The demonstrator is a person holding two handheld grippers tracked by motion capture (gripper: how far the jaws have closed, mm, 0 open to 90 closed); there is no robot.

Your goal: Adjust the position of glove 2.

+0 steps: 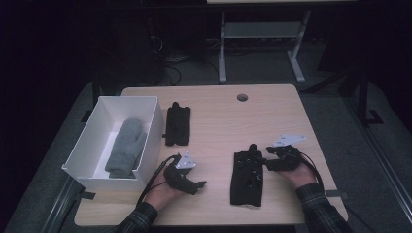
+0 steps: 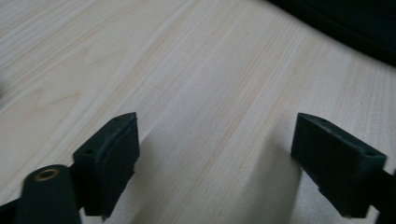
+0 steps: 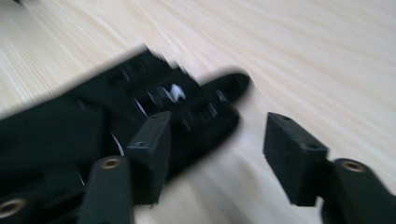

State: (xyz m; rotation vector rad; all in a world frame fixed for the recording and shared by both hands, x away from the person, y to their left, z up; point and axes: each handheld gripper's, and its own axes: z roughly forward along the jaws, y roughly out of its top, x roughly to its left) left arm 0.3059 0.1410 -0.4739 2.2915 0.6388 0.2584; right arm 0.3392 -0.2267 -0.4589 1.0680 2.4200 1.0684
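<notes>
A black glove (image 1: 248, 177) lies flat on the wooden table (image 1: 218, 111), front right. My right gripper (image 1: 264, 158) is at its right edge near the fingers, open. In the right gripper view that black glove (image 3: 93, 121) is blurred; my right gripper (image 3: 217, 126) has its left jaw over the glove's fingers and its right jaw over bare wood. My left gripper (image 1: 197, 185) rests open on the table left of this glove. In the left gripper view my left gripper (image 2: 217, 123) has only bare wood between its jaws, and the black glove (image 2: 355, 23) is a dark shape at the upper right.
A white box (image 1: 145, 141) stands at the table's left with a grey mitten (image 1: 125, 145) inside. A second black glove (image 1: 177, 124) lies just right of the box. A round cable hole (image 1: 242, 97) is near the far edge. A metal stand (image 1: 262, 34) is on the floor beyond.
</notes>
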